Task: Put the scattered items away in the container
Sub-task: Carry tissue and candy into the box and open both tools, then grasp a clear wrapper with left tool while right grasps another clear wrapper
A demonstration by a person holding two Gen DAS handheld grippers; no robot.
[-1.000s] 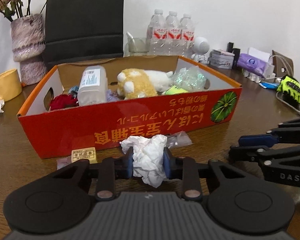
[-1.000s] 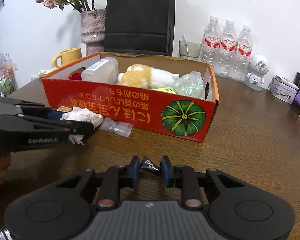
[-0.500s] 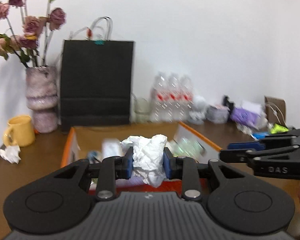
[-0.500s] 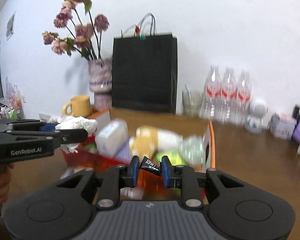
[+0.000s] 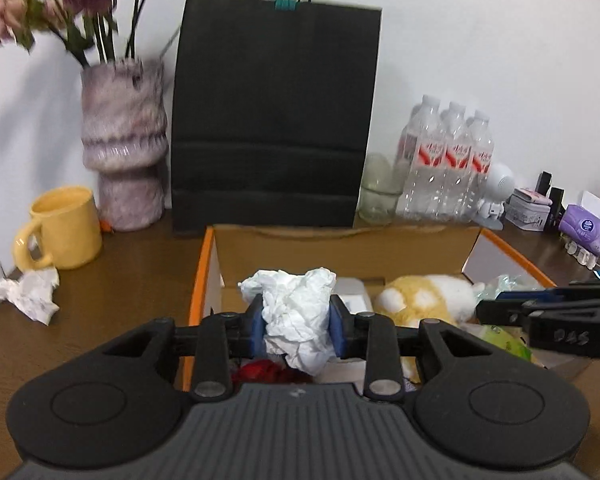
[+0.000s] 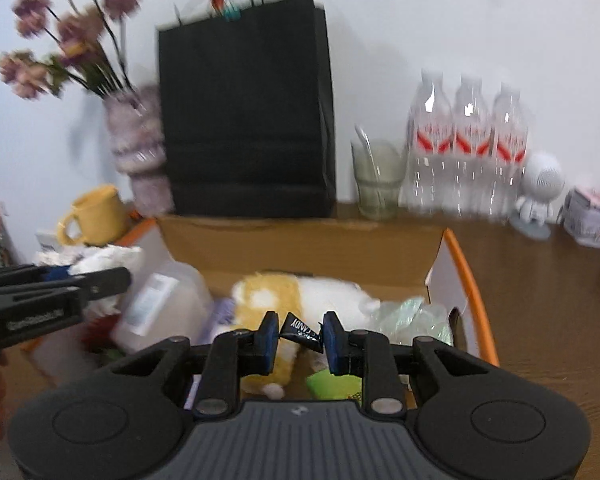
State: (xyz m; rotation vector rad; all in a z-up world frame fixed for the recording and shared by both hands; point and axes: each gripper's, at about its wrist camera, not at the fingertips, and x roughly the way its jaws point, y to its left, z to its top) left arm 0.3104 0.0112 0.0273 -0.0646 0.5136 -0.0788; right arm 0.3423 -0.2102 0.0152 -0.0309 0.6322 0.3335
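The flowers far ahead-left of the right gripper are motion-blurred. Print on the small black packet between its fingers is only partly readable. The box's near wall is hidden behind the left gripper's body.

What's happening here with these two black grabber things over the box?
A person is tidying loose bits into the orange cardboard box. The left tongs grip a crumpled white tissue; the right tongs pinch a small black candy wrapper. Both hang over the open box, nothing dropped yet. Another crumpled tissue lies on the table beside the yellow mug.
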